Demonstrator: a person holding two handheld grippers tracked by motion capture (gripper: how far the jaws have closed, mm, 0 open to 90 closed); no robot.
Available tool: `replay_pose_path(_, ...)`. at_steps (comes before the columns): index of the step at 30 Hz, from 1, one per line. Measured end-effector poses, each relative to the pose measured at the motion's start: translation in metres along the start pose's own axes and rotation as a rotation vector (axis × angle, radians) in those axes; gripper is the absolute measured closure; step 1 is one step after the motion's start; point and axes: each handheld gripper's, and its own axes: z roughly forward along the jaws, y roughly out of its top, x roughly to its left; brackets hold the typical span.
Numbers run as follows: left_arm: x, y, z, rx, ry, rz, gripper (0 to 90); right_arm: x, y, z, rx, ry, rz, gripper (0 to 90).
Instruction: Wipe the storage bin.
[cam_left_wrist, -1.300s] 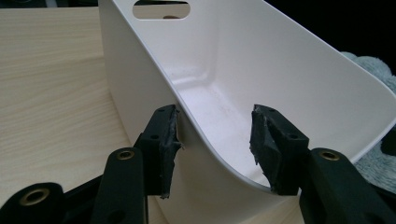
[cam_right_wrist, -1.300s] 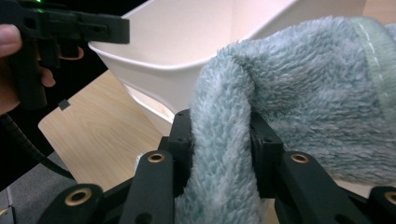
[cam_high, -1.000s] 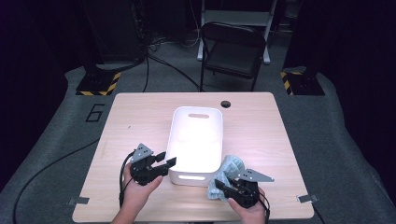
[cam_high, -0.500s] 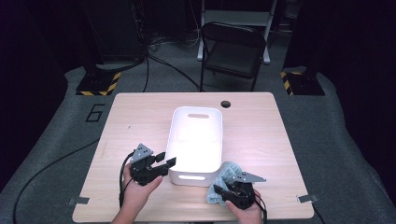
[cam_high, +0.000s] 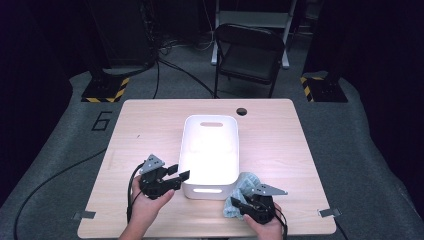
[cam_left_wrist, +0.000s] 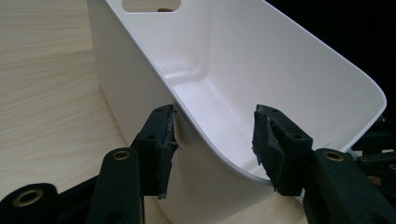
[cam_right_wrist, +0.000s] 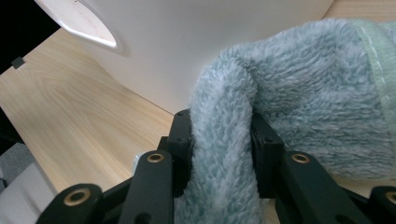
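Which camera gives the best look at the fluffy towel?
The right gripper view: the blue-green towel is close up, pinched between the right claw. The high view shows a small bunch beside the white bin; the left gripper view has the bin wall.

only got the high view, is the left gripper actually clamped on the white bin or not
Observer: No. The left gripper straddles the wall of the bin, one jaw outside, one inside with a gap; its jaws have just been opening.
Operator: and the right one, got the cloth
Observer: Yes. The right gripper is shut on a fold of the fluffy blue-green cloth.
Operator: anything in the bin
Observer: The stretch of its floor in the left gripper view is bare.
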Motion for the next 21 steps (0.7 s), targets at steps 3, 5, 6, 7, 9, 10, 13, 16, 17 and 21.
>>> replay_pose_path(3,-0.002,0.000,0.000,0.005,0.003,-0.007,48.8,-0.001,-0.001,0.001,-0.003,-0.009,-0.001,66.5)
replay_pose_path(5,-0.002,0.000,0.000,0.002,0.007,-0.004,48.8,-0.002,-0.002,0.002,0.004,-0.007,-0.002,66.7)
replay_pose_path(6,-0.002,0.000,0.000,0.002,0.007,-0.004,48.8,-0.002,-0.002,0.002,0.003,-0.007,0.002,66.9)
replay_pose_path(7,-0.002,0.000,0.000,0.002,0.007,-0.004,48.8,-0.002,-0.002,0.002,0.004,-0.005,0.004,67.0)
replay_pose_path(9,-0.002,0.000,0.000,0.003,0.005,-0.005,48.8,-0.002,-0.002,0.001,0.005,-0.004,0.008,67.2)
replay_pose_path(10,-0.002,0.000,0.000,0.003,0.005,-0.005,48.7,-0.002,-0.001,0.000,0.004,-0.004,0.012,67.3)
replay_pose_path(13,-0.004,0.000,0.000,0.006,0.006,-0.007,48.5,0.001,0.004,-0.006,-0.009,0.001,0.023,67.3)
replay_pose_path(16,-0.004,0.000,0.000,0.006,0.006,-0.006,48.5,0.010,0.012,-0.019,-0.065,0.005,0.004,67.3)
replay_pose_path(17,-0.004,0.000,0.000,0.006,0.006,-0.007,48.5,0.015,0.016,-0.024,-0.084,-0.001,-0.017,67.3)
replay_pose_path(21,-0.003,0.000,0.000,0.006,0.009,-0.005,48.4,0.029,0.027,-0.040,-0.155,0.017,-0.045,67.3)
